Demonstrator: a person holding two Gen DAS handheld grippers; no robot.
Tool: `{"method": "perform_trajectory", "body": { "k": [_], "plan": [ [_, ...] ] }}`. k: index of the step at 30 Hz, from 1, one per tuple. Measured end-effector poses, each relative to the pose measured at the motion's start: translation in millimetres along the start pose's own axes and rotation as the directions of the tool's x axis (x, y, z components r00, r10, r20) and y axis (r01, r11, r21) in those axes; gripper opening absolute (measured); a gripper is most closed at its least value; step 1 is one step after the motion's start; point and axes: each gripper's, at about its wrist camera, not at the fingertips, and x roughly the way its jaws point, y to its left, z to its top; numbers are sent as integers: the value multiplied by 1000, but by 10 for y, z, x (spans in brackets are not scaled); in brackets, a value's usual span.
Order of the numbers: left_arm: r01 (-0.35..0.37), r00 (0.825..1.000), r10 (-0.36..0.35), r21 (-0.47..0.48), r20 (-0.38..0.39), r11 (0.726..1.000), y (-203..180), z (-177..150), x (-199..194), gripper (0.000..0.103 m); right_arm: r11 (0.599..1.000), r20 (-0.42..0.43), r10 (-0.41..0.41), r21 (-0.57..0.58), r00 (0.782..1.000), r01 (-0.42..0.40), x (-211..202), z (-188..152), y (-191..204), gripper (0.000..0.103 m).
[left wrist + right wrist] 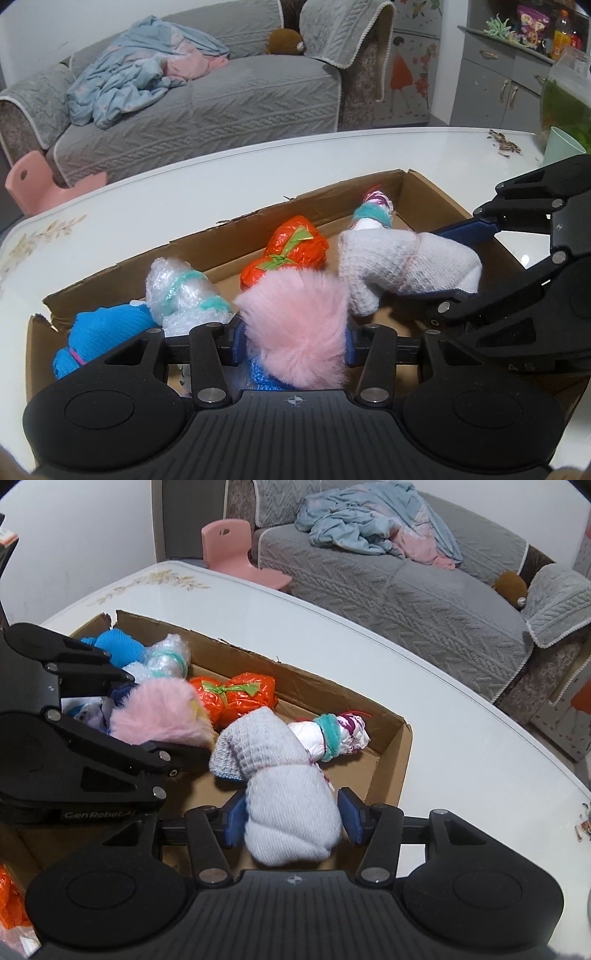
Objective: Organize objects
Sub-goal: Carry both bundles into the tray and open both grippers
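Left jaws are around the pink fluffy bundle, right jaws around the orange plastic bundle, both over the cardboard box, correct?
Not quite. The right wrist view shows the right gripper around the grey knitted bundle; the orange plastic bundle lies loose in the cardboard box. The rest holds.

Blue blanket (147, 70) on grey sofa (229, 110); pink chair (236, 550).

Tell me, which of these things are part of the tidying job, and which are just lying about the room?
Part of the job:
cardboard box
pink furry bundle, between the left gripper's fingers
grey knitted bundle, between the right gripper's fingers
orange bundle
bubble-wrap bundle
blue knitted bundle

Lying about:
sofa
blue blanket
pink chair
green cup
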Motion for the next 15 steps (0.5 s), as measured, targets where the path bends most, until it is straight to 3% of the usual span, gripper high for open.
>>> {"method": "perform_trajectory", "body": {
  "k": [15],
  "plan": [
    [7, 999, -11, -114, -35, 993, 97, 44, -53, 69, 1000, 0, -27, 10, 1000, 27, -89, 39, -35, 50]
  ]
}}
